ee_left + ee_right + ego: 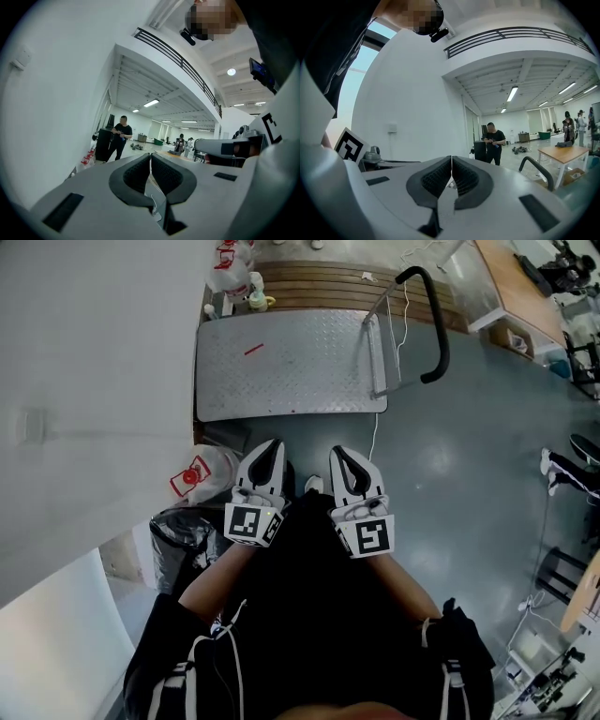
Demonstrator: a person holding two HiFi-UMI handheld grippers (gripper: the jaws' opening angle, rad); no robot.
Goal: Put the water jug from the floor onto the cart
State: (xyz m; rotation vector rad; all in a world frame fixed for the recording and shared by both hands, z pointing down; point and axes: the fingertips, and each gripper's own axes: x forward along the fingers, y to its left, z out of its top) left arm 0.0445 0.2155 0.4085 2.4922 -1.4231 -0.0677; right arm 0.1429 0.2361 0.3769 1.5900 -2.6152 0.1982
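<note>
cart deck (pixel 291 371): mostly bare, one small red strip (pixel 253 350) on its left part
cart handle (pixel 433 324): black bar stands at the deck's right end, blocks that side
floor (pixel 441 456): open grey stretch up to the deck's near edge
wall (pixel 84 352): closes the left side
bags (pixel 197 479): white and black, piled on the floor by the wall
cable (pixel 375 432): thin white line near the deck's near right corner

wall (pixel 84 352): white, on our left | floor (pixel 469 474): grey, shiny | table (pixel 514 292): wooden, at the floor's far right edge | ceiling lights (pixel 512 93): we see strips lit
</note>
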